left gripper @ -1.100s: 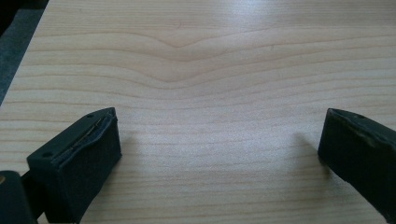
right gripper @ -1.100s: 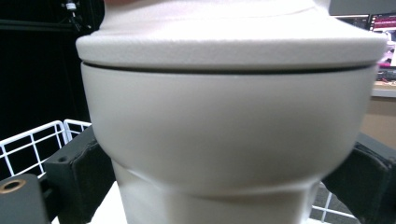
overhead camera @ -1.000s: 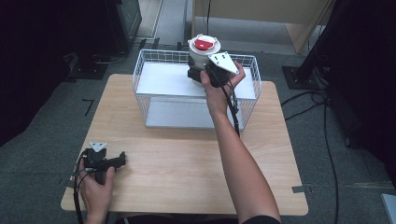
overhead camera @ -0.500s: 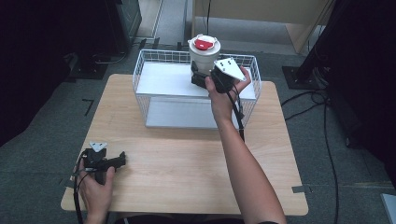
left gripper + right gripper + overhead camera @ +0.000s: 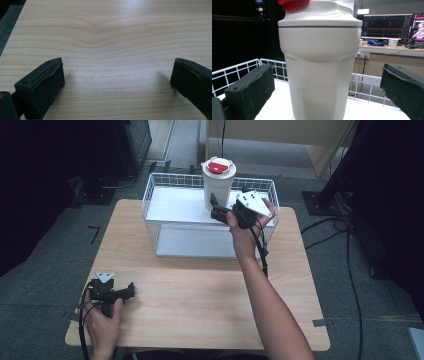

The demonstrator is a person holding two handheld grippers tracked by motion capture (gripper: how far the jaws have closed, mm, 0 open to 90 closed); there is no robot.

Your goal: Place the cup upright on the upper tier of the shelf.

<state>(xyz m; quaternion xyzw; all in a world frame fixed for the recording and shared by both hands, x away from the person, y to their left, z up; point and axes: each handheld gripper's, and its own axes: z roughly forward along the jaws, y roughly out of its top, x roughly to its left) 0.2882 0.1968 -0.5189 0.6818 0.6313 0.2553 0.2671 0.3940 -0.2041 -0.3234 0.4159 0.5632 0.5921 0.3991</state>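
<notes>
Right gripper view showed the cream tumbler (image 5: 319, 72) standing upright in the wire basket (image 5: 242, 66) between the right claw's (image 5: 328, 90) wide-open jaws, touching neither.

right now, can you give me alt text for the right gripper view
A tall cream tumbler with a red-capped lid stands upright between the right gripper's two open black fingers, inside a white wire basket. Monitors on a desk sit behind.
</notes>
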